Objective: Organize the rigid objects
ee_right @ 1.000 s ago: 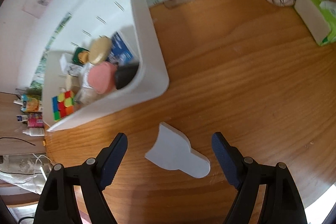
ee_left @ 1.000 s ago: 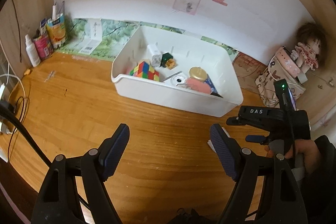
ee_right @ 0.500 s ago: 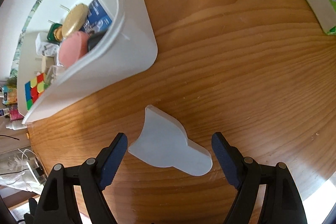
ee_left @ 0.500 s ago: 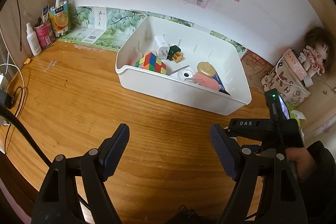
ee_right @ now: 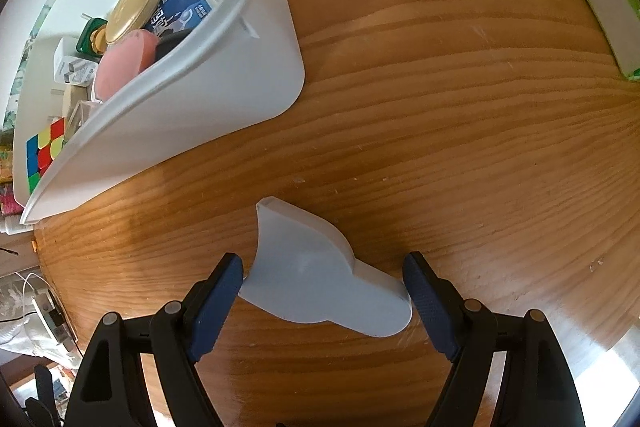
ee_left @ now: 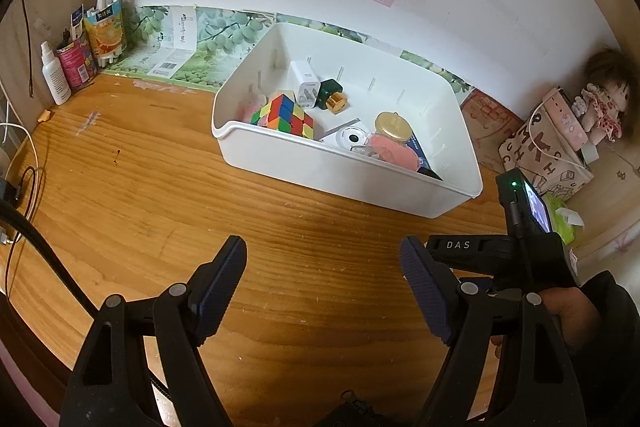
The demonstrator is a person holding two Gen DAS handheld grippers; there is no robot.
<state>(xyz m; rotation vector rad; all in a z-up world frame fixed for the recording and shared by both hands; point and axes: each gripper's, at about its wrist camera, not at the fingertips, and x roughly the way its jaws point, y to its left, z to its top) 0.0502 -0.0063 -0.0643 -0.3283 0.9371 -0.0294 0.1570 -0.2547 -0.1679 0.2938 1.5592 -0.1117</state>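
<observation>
A flat white fan-shaped piece (ee_right: 316,267) lies on the wooden table just in front of the white bin (ee_right: 192,99). My right gripper (ee_right: 322,283) points straight down over it, open, a finger at each end of the piece and very close to it. The bin (ee_left: 340,175) holds a colour cube (ee_left: 286,115), a white charger (ee_left: 305,83), a green bottle with a gold cap (ee_left: 330,95), a gold-lidded jar (ee_left: 394,127) and a pink item (ee_left: 394,155). My left gripper (ee_left: 322,279) hovers open over bare wood in front of the bin, holding nothing.
Bottles and packets (ee_left: 76,59) stand in the back left corner, and cables (ee_left: 16,155) run along the left edge. A patterned bag (ee_left: 548,155) and a doll (ee_left: 600,107) sit at the back right. A green tissue pack (ee_right: 612,27) lies right of the bin.
My right gripper has come down over the white piece, which now sits between its fingers. The left gripper has barely shifted and stays open.
</observation>
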